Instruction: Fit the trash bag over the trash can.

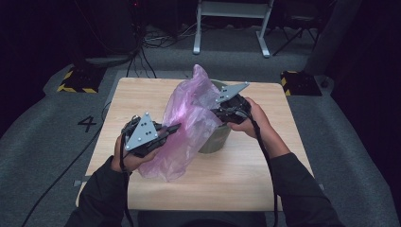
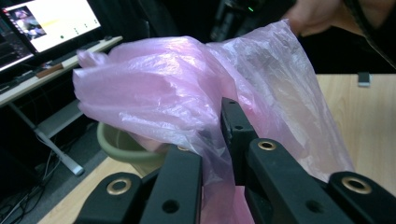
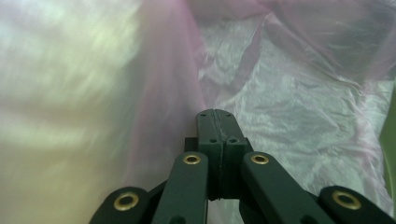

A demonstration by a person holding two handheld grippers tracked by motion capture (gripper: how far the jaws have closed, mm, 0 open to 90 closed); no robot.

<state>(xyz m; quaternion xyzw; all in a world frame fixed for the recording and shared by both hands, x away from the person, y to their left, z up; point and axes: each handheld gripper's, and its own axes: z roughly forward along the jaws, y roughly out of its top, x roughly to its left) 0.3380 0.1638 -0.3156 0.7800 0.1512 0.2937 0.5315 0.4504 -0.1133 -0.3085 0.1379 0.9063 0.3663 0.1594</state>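
A: Which step is in hand now?

B: I judge it is the lining of the green bin [image 1: 216, 137] with the pink plastic bag [image 1: 187, 127]. The bag stands over the bin and hangs down its near side to the counter [image 1: 265, 179]. The left tool [image 2: 212, 140] pinches a fold of the film. The right tool [image 3: 217, 128] has its jaws pressed together; whether film is caught between them I cannot tell, but bag film lies all around it.

A: And the next move?

B: Probably to pull the mouth of the bag apart and draw it over the rim of the bin, gently, because the film is thin.

A: How does the bag point?

B: Its long axis runs from the far top corner, above the bin, slanting down toward the person's left hand [image 1: 127, 158].
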